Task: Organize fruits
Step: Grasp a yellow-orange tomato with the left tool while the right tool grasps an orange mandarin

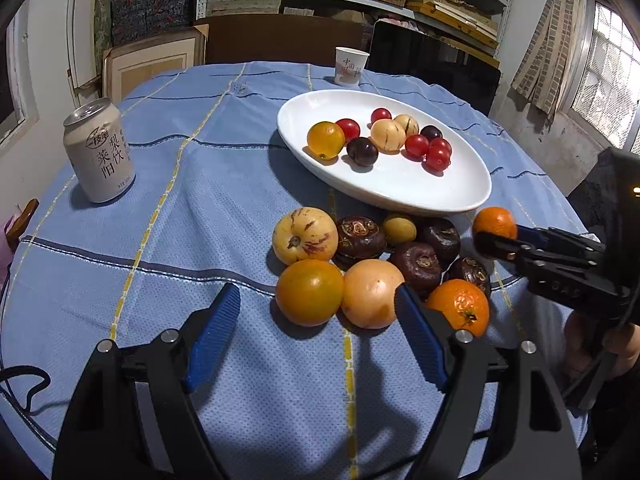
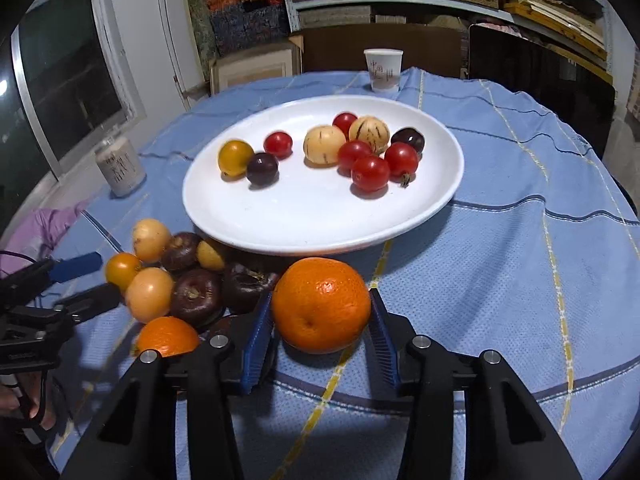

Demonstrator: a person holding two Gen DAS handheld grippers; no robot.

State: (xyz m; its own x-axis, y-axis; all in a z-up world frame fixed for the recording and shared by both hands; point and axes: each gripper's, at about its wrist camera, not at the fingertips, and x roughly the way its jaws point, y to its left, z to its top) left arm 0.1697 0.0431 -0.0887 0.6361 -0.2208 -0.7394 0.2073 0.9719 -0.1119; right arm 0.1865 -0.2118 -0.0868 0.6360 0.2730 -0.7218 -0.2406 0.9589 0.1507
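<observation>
A white oval plate [image 1: 400, 196] [image 2: 300, 216] holds cherry tomatoes, dark plums, two striped pale fruits and a yellow tomato. In front of it lies a pile of loose fruit: a striped pale melon [image 1: 305, 236], dark brown fruits [image 1: 360, 236], an orange-yellow tomato [image 1: 310, 292], a pale orange fruit [image 1: 372, 294] and a tangerine [image 1: 460, 306] [image 2: 168, 336]. My left gripper [image 1: 316, 300] [image 2: 86, 282] stands open just before the tomato and the pale fruit. My right gripper [image 2: 320, 296] [image 1: 496, 240] is shut on another tangerine [image 2: 322, 304] [image 1: 495, 222], which rests on the cloth at the pile's right end.
A drink can [image 1: 100, 152] [image 2: 120, 168] stands at the left of the blue-clothed round table [image 1: 224, 184], and a paper cup [image 1: 351, 66] [image 2: 383, 70] beyond the plate. Shelves and boards fill the back wall. A person's hand [image 1: 600, 344] holds the right gripper.
</observation>
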